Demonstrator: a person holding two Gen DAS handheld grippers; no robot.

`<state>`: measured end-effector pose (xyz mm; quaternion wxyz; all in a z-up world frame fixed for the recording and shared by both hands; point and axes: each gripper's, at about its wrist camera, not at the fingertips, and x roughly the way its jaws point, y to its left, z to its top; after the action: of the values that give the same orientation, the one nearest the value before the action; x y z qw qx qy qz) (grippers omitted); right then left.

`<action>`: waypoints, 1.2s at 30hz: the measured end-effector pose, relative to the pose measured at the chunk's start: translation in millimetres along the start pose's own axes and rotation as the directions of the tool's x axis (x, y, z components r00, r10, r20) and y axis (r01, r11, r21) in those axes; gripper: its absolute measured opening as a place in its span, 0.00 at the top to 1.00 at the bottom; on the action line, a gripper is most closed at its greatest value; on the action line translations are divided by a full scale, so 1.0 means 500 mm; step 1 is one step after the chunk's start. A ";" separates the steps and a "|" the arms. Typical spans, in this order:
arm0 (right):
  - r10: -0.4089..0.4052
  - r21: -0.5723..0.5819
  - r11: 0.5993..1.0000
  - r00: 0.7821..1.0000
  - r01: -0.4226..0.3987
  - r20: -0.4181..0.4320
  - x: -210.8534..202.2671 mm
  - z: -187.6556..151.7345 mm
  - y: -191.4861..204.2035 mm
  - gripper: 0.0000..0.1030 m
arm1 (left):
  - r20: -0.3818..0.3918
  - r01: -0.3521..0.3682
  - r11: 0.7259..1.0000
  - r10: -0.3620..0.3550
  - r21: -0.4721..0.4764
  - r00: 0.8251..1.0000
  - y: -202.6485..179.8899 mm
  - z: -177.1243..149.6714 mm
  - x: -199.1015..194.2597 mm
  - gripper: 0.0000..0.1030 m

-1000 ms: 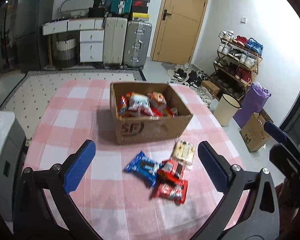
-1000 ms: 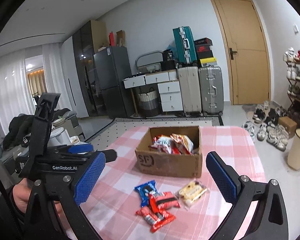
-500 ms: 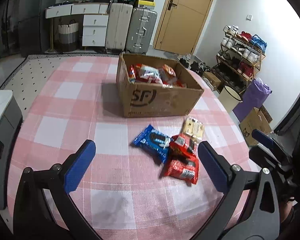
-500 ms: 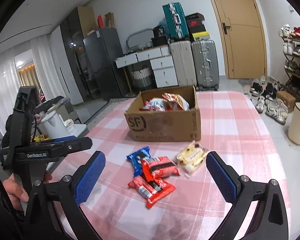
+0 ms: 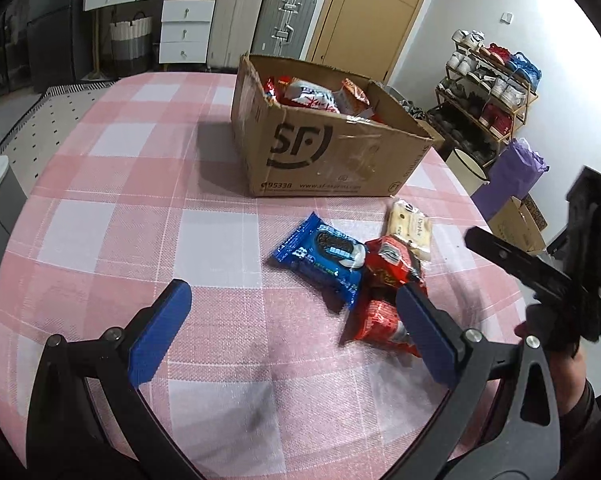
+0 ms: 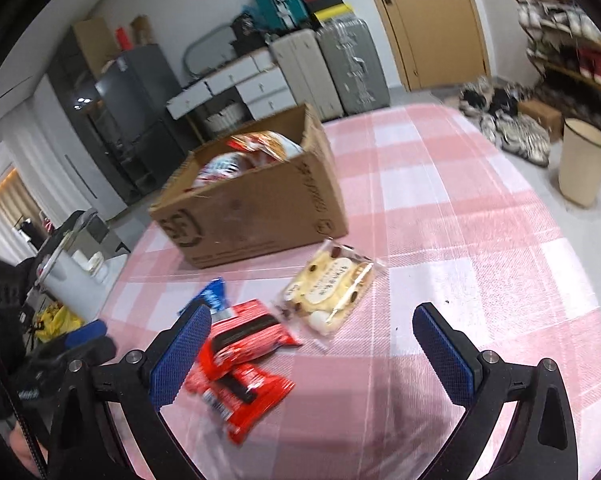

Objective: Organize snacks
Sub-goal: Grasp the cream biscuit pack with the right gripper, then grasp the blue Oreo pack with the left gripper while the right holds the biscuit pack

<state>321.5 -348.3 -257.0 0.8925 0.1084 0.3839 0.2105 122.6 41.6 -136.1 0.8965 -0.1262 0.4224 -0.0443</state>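
Observation:
A cardboard box holding several snack packs stands on the pink checked table; it also shows in the right wrist view. In front of it lie a blue cookie pack, two red packs and a pale cream pack. My left gripper is open and empty, low over the table near the blue and red packs. My right gripper is open and empty, just short of the cream pack and the red packs.
Suitcases and white drawers stand against the far wall by a wooden door. A shoe rack, a cream bin and a purple bag stand off the table's right edge.
Both grippers have moved down and forward toward the loose packs, which now appear larger and closer. The right gripper has swung to the right of the packs. Both stay open.

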 end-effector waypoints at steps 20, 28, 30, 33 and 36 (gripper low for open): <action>-0.214 -0.120 0.973 0.966 0.198 -0.147 0.201 0.050 0.034 0.22 | -0.057 0.044 0.997 -0.048 -0.064 0.997 0.058 0.012 0.084 0.01; -0.266 -0.259 0.939 0.954 0.225 -0.138 0.224 0.048 0.057 0.36 | -0.064 0.055 0.996 -0.060 -0.075 0.996 0.064 0.007 0.088 0.01; -0.251 -0.267 0.941 0.958 0.208 -0.138 0.220 0.048 0.055 0.38 | -0.066 0.055 0.995 -0.060 -0.078 0.996 0.064 0.007 0.088 0.01; -0.235 -0.265 0.945 0.962 0.193 -0.138 0.215 0.050 0.048 0.39 | -0.066 0.054 0.995 -0.059 -0.080 0.996 0.062 0.005 0.084 0.01; -0.203 -0.240 0.957 0.969 0.166 -0.138 0.203 0.044 0.033 0.40 | -0.061 0.049 0.996 -0.054 -0.076 0.997 0.061 0.005 0.080 0.01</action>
<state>395.3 -288.0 -300.9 0.8809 -0.0477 0.4366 0.1763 149.1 63.9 -172.5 0.8759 -0.1689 0.4485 -0.0558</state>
